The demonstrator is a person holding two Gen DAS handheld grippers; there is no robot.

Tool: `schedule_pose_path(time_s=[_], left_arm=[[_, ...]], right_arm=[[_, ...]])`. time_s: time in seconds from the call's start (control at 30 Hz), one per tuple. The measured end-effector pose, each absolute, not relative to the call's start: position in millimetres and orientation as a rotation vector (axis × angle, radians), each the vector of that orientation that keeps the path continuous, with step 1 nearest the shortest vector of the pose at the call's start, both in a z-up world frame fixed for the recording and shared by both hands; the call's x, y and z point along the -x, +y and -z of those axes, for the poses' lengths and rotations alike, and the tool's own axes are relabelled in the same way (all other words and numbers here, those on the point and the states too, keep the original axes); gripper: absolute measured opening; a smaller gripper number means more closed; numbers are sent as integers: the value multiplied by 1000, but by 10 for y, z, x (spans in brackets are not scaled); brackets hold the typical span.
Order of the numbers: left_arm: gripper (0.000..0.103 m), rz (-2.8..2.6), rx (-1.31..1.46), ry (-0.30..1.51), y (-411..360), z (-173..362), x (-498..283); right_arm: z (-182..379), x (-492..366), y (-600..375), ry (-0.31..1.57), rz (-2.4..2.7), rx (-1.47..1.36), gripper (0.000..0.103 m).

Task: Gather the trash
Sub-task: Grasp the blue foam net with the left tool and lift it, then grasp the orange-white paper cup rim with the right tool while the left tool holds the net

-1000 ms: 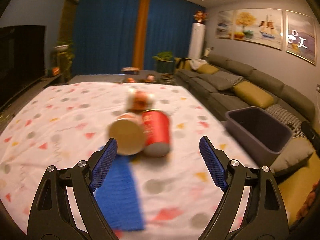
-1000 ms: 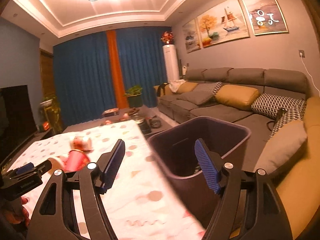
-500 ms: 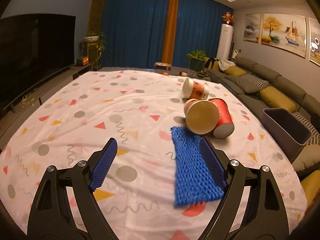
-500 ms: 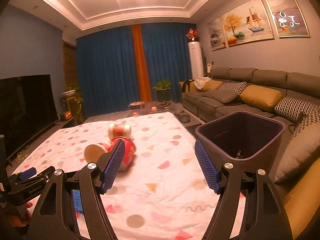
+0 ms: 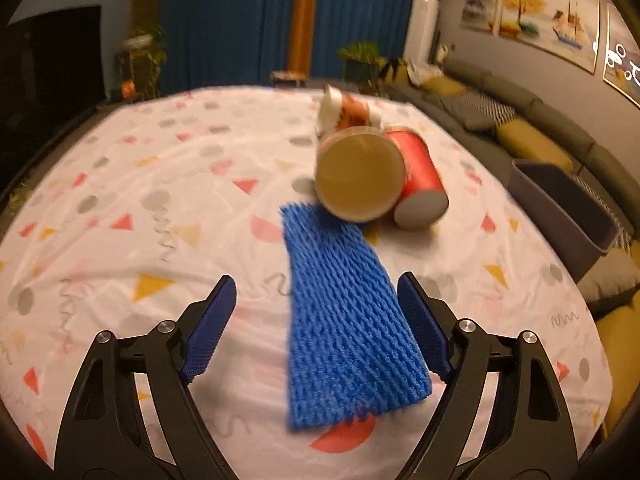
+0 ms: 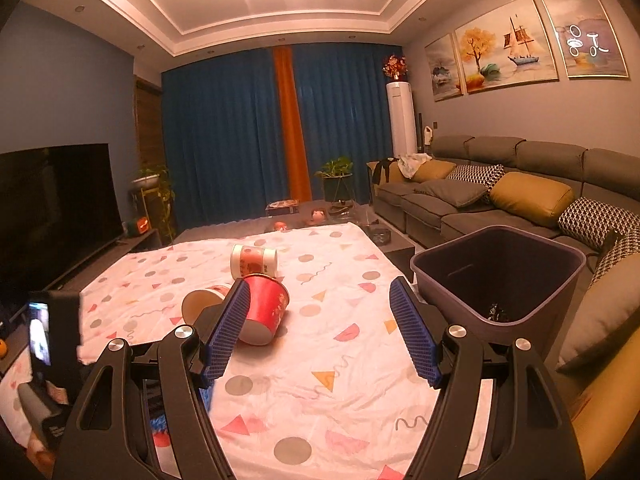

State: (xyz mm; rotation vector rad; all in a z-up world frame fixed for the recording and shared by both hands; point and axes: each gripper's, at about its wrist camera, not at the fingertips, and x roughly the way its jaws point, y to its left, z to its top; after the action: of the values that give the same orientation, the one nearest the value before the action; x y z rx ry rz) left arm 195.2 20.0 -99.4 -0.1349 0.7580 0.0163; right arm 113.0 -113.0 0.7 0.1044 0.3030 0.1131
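The left gripper (image 5: 316,304) hovered low over the patterned tablecloth (image 5: 132,200), fingers spread wide and holding nothing; the blue foam net sleeve (image 5: 344,320) lay flat between them, nearer the right-hand finger, though contact could not be judged. Beyond its far end lay three tipped cups: a tan-mouthed cup (image 5: 360,176), a red cup (image 5: 420,184) and a white-and-orange cup (image 5: 344,114), all blurred. The right gripper (image 6: 318,332) hung higher, level, wide open and empty. Its left-hand finger partly hid the red cup (image 6: 266,308). The dark trash bin (image 6: 496,272) stood beside the table, against the sofa (image 6: 500,196).
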Motion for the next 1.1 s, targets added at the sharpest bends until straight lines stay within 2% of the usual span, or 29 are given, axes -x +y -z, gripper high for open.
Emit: schedule_pose_path(time_s=[0.1,0.27,0.3,0.43,0.47,0.83,1.1], left_arm=[[78,-16,130,818,180,1080,-2061],[60,-8,114,882,147,1173,-2164],[55,-8,106,882,132,1172,-2162],[15,27,127,876,147,1151,-2137],[11,49,135,874,145,1147,-2130],[10,81,224,774,511,929,-1931],[10,26,277,697,999,717,-1805]], right_arm=[[18,-1150,-1126,309,-116,-105,71],[26,-1166,-1110,313,-122,-107,71],[30,-1174,-1102,315,-123,-106,71],[41,-1179,-1060,321,-131,-99,71],[39,-1180,-1053,323,-133,-95,71],[181,-1400,-701,400,-192,-26,71],[370,-1704,-149,473,-273,86,62]])
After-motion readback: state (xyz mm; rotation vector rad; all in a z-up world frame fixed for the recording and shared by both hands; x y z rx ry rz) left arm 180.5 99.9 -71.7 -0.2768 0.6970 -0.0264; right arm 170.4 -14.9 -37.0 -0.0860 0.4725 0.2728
